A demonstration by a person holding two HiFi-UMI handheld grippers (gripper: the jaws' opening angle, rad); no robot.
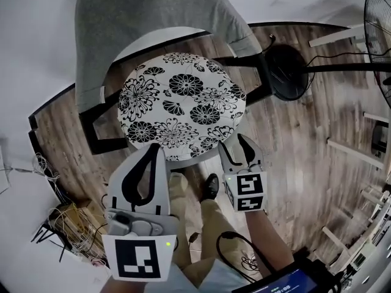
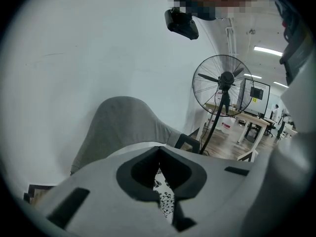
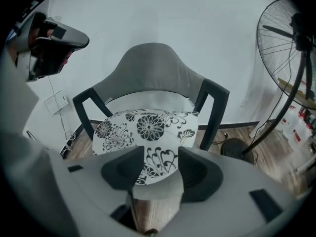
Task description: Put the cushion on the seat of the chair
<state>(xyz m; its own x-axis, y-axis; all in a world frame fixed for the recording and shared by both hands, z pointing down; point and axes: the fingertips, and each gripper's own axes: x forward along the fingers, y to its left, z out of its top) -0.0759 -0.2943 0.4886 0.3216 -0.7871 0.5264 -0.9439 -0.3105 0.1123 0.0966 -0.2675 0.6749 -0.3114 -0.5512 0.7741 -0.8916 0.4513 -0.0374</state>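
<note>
**Flowery Cushion Is Lying on the Chair Seat**

The round, puffy cushion [image 1: 180, 105], white with black flowers, is being held up by the seat of the chair [image 1: 146, 17]. It is lying in front of the curved grey cloth back and between the dark, straight arms.

The right gripper [image 1: 237, 140] is being held at the cushion's near edge with its jaws wide apart. The flowery edge is being seen between the smooth dark pads, but nothing is being squeezed.

The left gripper [image 1: 157, 150] is being kept closed, tips touching, at the same near edge. A bit of flower pattern is being seen through the slit below the tips. Whether any cloth is being pinched cannot be told.

A streaky brown wood floor [image 1: 293, 139] is being seen underneath.
</note>
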